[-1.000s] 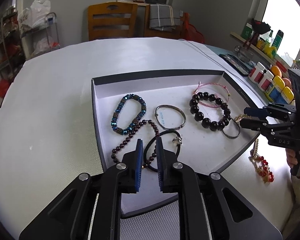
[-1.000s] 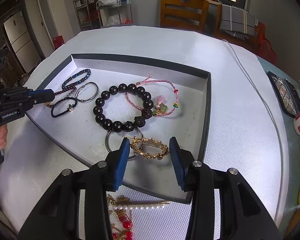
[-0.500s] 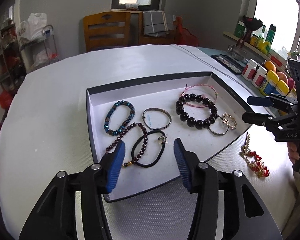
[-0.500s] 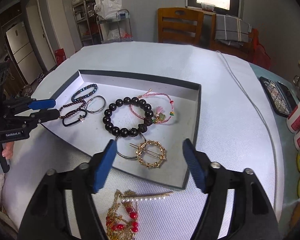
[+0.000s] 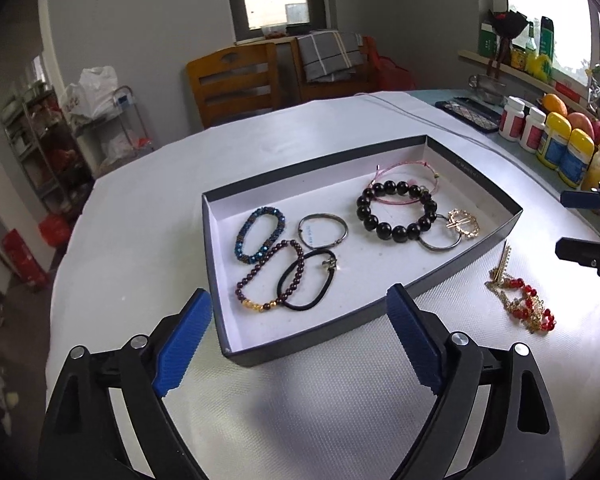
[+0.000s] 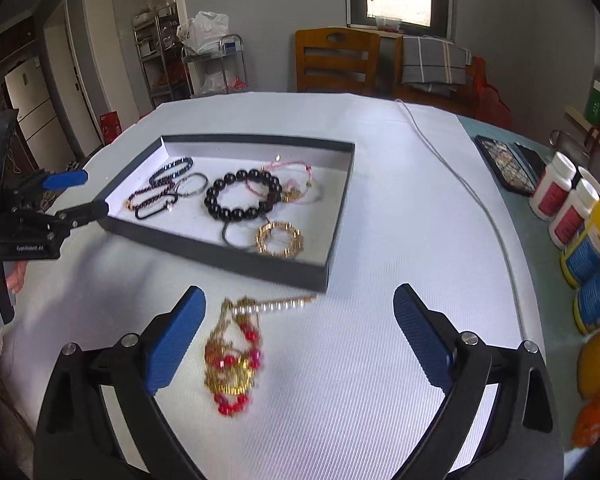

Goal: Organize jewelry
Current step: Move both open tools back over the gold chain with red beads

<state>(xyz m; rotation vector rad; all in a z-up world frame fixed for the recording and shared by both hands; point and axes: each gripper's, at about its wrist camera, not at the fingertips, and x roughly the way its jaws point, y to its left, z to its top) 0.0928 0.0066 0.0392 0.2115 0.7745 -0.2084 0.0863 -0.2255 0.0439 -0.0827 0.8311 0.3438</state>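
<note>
A dark shallow box point(image 5: 380, 312) point(image 6: 228, 258) lies on the white table and holds several pieces: a blue beaded bracelet point(image 5: 259, 234), a dark red bead bracelet point(image 5: 270, 276), a black hair tie point(image 5: 308, 285), a black bead bracelet point(image 5: 396, 210) point(image 6: 242, 196) and a gold round clasp point(image 5: 463, 222) point(image 6: 279, 239). A red and gold necklace point(image 5: 520, 304) point(image 6: 232, 360) and a pearl hairpin point(image 6: 276, 305) lie on the table outside the box. My left gripper point(image 5: 300, 336) is open and empty before the box's near corner. My right gripper point(image 6: 300, 336) is open and empty above the necklace.
Bottles and jars point(image 6: 580, 216) point(image 5: 556, 140) stand along the table's right side, with a dark flat case point(image 6: 508, 164) and a grey cable point(image 6: 476, 200). Wooden chairs point(image 5: 236, 80) stand beyond the far edge.
Both grippers have opened wide and pulled back from the box. The left let go of the black hair tie; the gold clasp now lies free in the box.
</note>
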